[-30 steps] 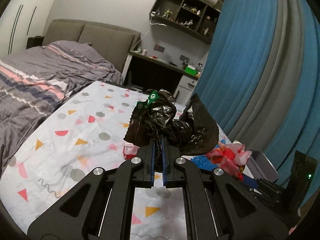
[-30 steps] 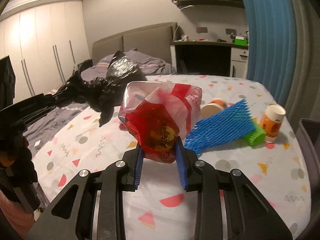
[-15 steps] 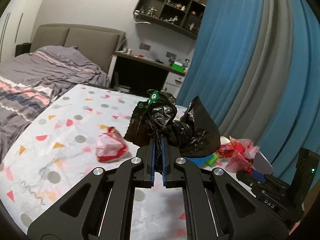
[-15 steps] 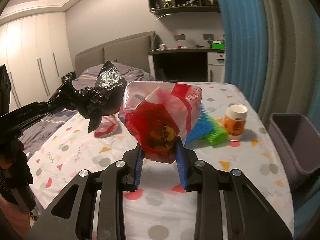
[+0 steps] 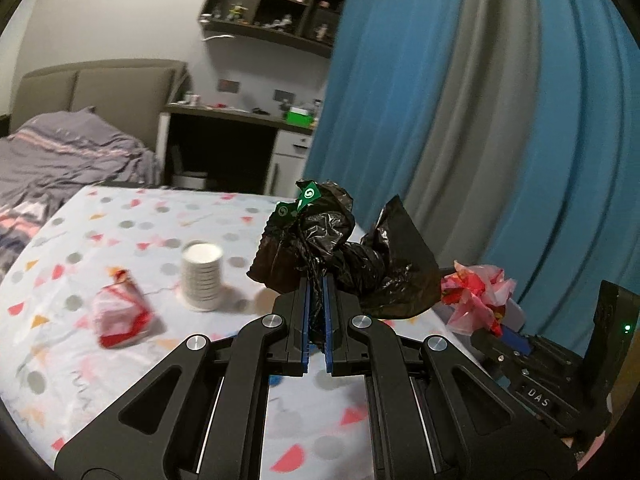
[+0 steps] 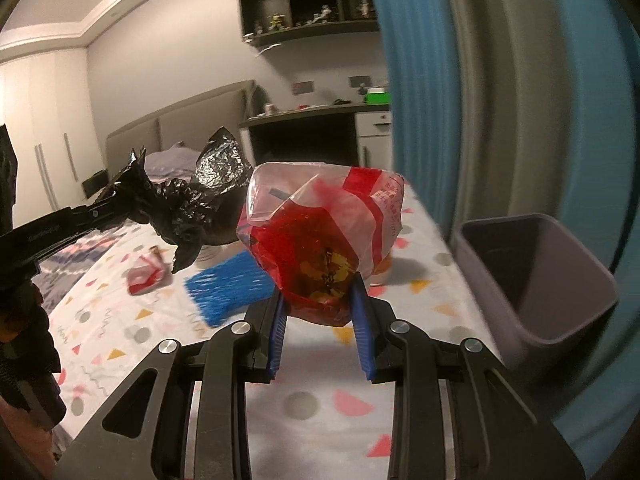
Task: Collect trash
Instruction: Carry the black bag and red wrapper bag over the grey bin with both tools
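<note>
- Behind your table point(image 5: 120, 216) stood a bed point(image 5: 60, 156) with rumpled grey bedding.
- You had a desk point(image 5: 224, 114) against the far wall, a green box point(image 5: 298, 116) on it.
- A shelf point(image 6: 308, 4) of figurines hung above.
- Blue and grey curtains point(image 5: 460, 120) filled your right.

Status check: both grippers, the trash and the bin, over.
Left gripper shut on black plastic bag. Right gripper shut on red snack bag. Grey bin open, path clear.
</note>
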